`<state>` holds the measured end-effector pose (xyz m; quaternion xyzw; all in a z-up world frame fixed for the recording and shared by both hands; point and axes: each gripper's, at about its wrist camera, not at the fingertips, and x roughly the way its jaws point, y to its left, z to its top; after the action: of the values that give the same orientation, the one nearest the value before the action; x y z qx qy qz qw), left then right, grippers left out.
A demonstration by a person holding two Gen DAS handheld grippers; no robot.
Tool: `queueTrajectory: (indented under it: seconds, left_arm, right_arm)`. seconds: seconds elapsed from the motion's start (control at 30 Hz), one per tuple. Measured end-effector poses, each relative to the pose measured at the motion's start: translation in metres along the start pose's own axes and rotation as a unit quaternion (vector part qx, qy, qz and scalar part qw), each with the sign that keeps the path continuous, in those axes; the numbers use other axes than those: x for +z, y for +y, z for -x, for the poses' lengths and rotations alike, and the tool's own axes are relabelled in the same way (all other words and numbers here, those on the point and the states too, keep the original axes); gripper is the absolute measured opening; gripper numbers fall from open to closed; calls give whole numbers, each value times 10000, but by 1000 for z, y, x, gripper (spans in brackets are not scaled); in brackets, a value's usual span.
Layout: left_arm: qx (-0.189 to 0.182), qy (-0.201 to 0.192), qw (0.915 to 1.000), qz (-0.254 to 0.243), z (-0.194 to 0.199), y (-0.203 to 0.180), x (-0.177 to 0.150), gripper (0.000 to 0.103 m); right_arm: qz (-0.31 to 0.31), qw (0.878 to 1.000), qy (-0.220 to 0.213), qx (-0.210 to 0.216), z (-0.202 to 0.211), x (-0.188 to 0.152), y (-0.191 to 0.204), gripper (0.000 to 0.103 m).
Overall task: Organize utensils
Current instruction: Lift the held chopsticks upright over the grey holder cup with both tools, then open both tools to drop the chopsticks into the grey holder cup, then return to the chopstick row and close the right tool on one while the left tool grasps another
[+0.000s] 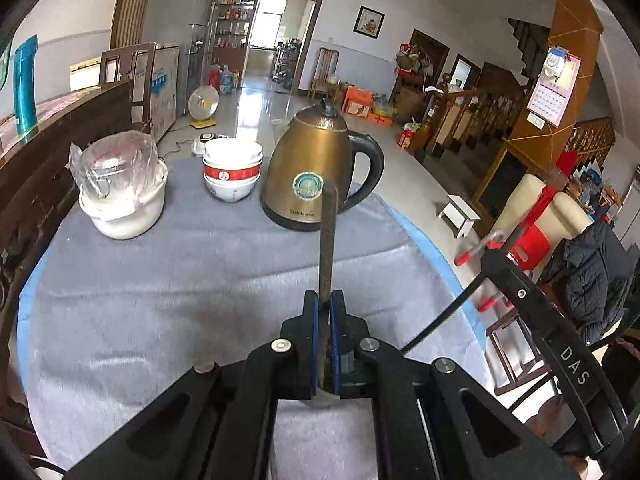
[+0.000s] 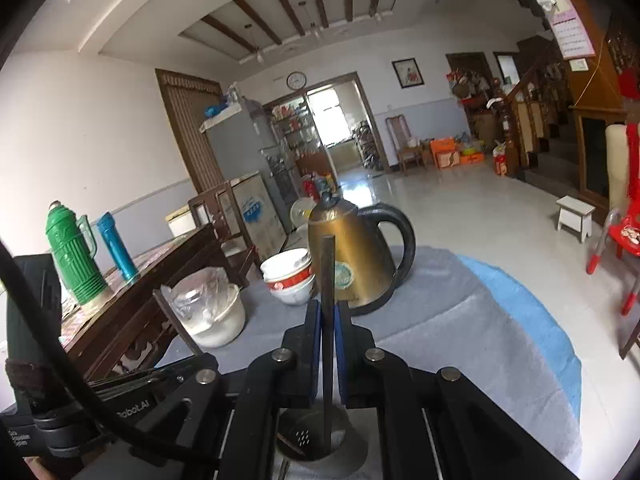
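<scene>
We are holding one utensil in each gripper, and both are standing upright by their flat metal handles. In the left gripper (image 1: 325,300) the jaws are closed on a thin, dull handle (image 1: 327,236) that is rising in front of the brass-coloured kettle (image 1: 316,168); its working end is hidden below the jaws, so we cannot say what kind of utensil it is. In the right gripper (image 2: 328,308) the jaws are likewise clamped on a dark flat handle (image 2: 328,272), and below them we are seeing a perforated metal bowl (image 2: 304,436) — it is looking like a slotted ladle or skimmer, hanging close above the grey cloth (image 2: 460,320) on the bench. Farther back on the bench a stack of red-and-white bowls (image 1: 232,172) is sitting just left of the kettle, and a white pot with a plastic-wrapped lid (image 1: 120,192) is standing near the left edge. No holder or tray for utensils is showing in either view, so we are judging that the step in hand is carrying both pieces to wherever they belong. To do it well we are keeping the handles vertical and the grip firm — thin flat metal can pivot between pads — and steering clear of the kettle and the stacked bowls.
</scene>
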<state>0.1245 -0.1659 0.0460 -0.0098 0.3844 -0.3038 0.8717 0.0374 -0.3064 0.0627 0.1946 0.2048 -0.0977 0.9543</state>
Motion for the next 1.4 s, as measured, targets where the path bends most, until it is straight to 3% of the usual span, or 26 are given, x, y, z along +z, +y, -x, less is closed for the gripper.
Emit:
queueTrajectory:
  seconds: [0.13,0.2,0.3,0.33,0.37,0.43,0.6,0.77,0.9,0.97,1.07,1.23,1.4]
  left_arm:
    - [9,129,9999,-29,6,5,-12,15]
    - [27,170,9998,18,11,12,-21,29]
    - [106,195,9997,31,18,20,-33,32]
    - [151,229,9996,47,20,24,-37,33]
    - [194,265,9994,70,22,29,-41,35]
    - [345,342,9987,120,25,41,-52,35]
    - [670,515,9956,400,29,75,-75,35]
    - [959,836,9893,719,25,112,-106,35]
    - [937,1127,9857,828,18,125,-127,35]
    - [874,1308,9844,784,13,126,-141,35]
    - [749,1536,9820,806,5,126,-156,35]
    - [531,1752,9803,736,-3,121,-170,35]
    - [235,1872,9799,642,-10,119,-174,32]
  right_arm:
    - [-140,9994,237,194,2,-9,-8,12]
    - [-277,9987,314,285,7,-13,-14,12]
    - [-430,9979,286,386,16,-19,-17,22]
    - [-475,9977,262,404,19,-19,-17,30]
    - [-552,9973,216,441,24,-21,-19,49]
    - [-664,9964,-8,520,34,-22,-21,73]
    - [-720,9959,-317,442,61,-25,-26,71]
    - [-651,9954,-472,514,89,-35,-30,57]
    - [-460,9953,121,839,89,-55,-20,49]
    - [-349,9935,548,930,78,-72,-11,40]
    - [-276,9882,1197,912,52,-100,-2,37]
    - [-414,9683,2317,832,-5,-152,8,28]
    - [-176,9547,2890,685,-48,-185,23,24]
